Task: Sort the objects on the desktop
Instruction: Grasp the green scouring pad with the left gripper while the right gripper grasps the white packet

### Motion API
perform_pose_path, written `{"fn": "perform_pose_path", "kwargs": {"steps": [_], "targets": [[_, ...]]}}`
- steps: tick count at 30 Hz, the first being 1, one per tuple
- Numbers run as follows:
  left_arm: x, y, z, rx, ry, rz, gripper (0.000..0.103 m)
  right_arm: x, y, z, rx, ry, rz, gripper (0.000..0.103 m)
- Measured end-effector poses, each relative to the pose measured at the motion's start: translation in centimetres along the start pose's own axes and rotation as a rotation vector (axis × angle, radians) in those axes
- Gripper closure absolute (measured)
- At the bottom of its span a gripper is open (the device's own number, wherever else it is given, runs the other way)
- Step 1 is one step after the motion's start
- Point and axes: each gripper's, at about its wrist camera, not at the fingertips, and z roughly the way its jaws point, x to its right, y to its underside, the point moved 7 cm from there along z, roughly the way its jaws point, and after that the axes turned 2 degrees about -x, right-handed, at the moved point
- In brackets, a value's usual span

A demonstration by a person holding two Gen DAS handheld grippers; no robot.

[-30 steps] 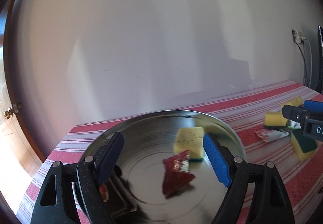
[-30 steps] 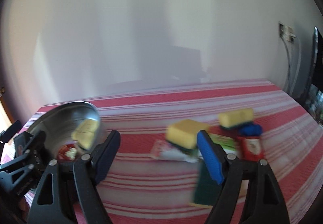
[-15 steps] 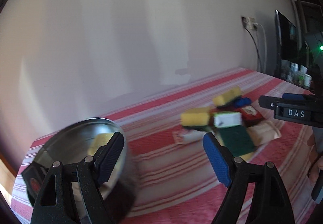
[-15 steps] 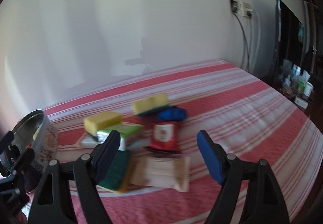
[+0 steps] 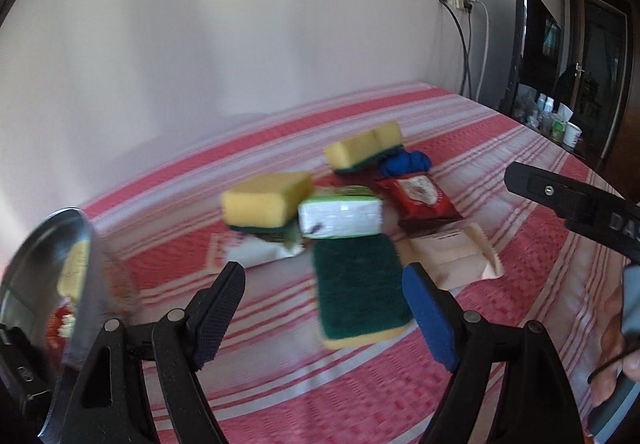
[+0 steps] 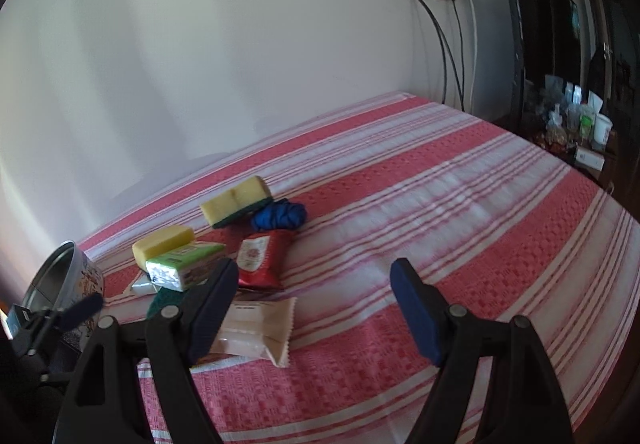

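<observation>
A pile of objects lies mid-cloth: two yellow sponges (image 5: 268, 199) (image 5: 364, 145), a sponge with its green side up (image 5: 356, 284), a white-and-green pack (image 5: 340, 217), a red packet (image 5: 418, 195), a beige packet (image 5: 452, 256) and a blue bundle (image 5: 404, 161). My left gripper (image 5: 324, 308) hangs open just in front of the green sponge, holding nothing. My right gripper (image 6: 316, 292) is open and empty over bare cloth, its left finger in front of the beige packet (image 6: 256, 328). The metal tin (image 5: 86, 244) at the left edge holds a yellow sponge (image 5: 74, 268) and something red.
A red-and-white striped cloth (image 6: 440, 203) covers the table, which meets a white wall. Wall sockets with hanging cables (image 6: 452, 43), a dark screen (image 6: 536, 23) and small bottles (image 6: 576, 119) are at the right. A hand (image 5: 616, 324) shows at the right edge.
Both views have swung right, from the tin to the pile; the tin now sits at the left edge. Both grippers stayed open and empty.
</observation>
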Motion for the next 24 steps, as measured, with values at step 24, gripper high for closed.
{"fn": "perform_pose_path", "kwargs": {"steps": [24], "targets": [[0.1,0.3,-1.7,-0.005,0.121,0.015,0.048,-0.3,1.9,2.8,-0.2,-0.093,-0.036,0.023]]}}
